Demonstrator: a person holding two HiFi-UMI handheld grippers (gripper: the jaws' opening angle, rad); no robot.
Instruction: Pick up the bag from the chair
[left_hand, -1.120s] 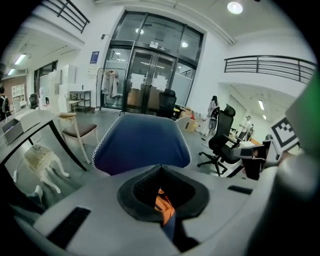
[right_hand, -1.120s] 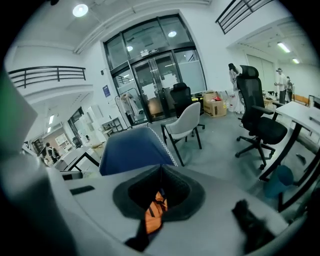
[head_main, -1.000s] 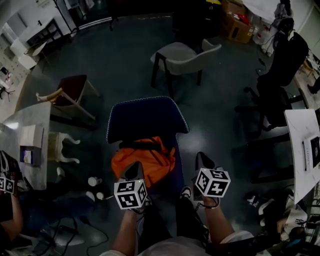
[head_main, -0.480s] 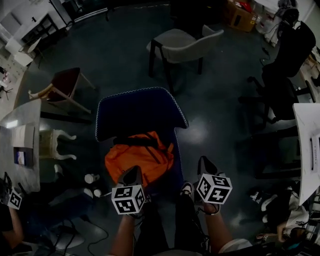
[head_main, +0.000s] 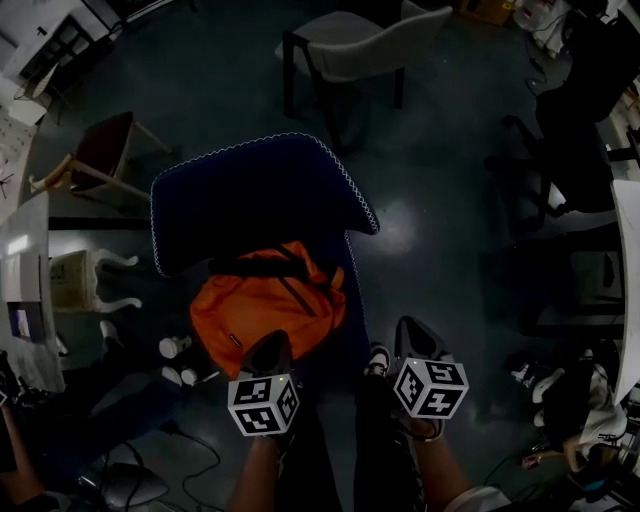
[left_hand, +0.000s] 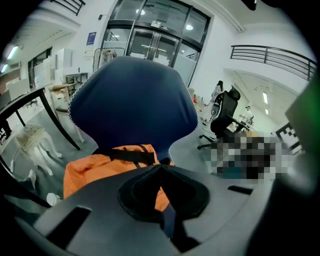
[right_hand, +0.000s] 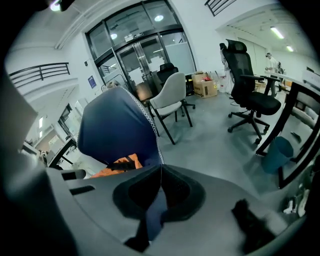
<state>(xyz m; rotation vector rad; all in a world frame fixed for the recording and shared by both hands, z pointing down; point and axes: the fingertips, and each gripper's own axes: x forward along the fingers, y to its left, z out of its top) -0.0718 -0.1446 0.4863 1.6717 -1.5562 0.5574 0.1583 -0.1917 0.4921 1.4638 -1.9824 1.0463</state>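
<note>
step: approach, I judge, nothing gripped yet | orange bag (head_main: 265, 305): on seat of blue chair (head_main: 250, 190), against its backrest | left gripper (head_main: 272, 345): jaws together, empty, over the bag's near edge | right gripper (head_main: 415, 335): jaws together, empty, beside the seat | next: open jaws, close on black strap (head_main: 262, 268)

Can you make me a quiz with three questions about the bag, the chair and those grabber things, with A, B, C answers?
1. Where does the bag lie?
A) on the dark blue chair
B) on the floor
C) on a table

2. What colour is the bag?
A) green
B) orange
C) white

3. How are the jaws of the left hand-held gripper?
A) wide open
B) clamped on the bag
C) shut, holding nothing

Answers:
1 A, it sits on the seat below the backrest.
2 B, its fabric is bright orange.
3 C, the jaws meet and the bag lies beyond them.
</note>
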